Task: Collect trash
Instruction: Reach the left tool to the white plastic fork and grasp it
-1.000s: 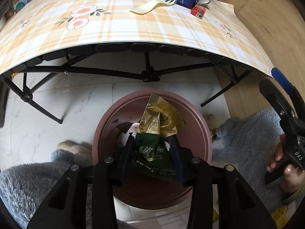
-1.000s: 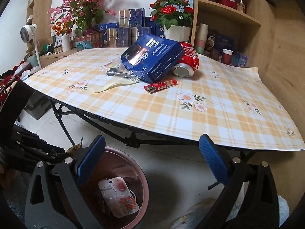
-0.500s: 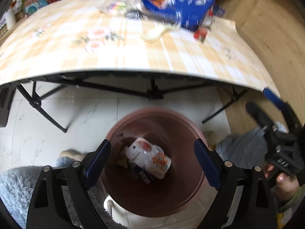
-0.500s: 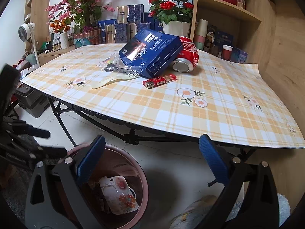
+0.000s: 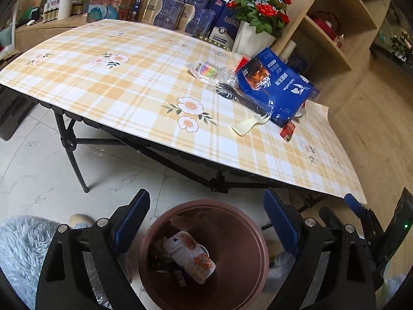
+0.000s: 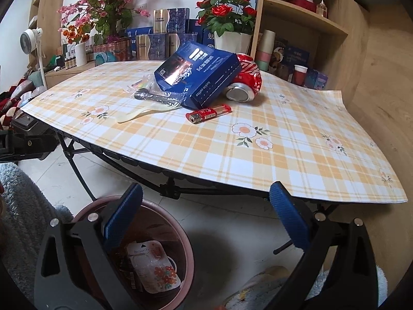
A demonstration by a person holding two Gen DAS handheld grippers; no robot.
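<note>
My left gripper is open and holds nothing; it hangs above the brown bin on the floor. In the bin lies a white pouch with orange flowers on darker wrappers. My right gripper is also open and holds nothing, just before the table's near edge, with the bin at its lower left. On the table lie a blue box, a red can, a red lighter, a cream spoon and a wrapped black fork.
The plaid table stands on black folding legs over a white tiled floor. A grey fluffy rug lies at the lower left. Wooden shelves, flower pots and stacked boxes line the back.
My left gripper opened and let go of the green and gold wrappers over the bin. It then rose and tipped up, bringing the table top into view. The right gripper kept still.
</note>
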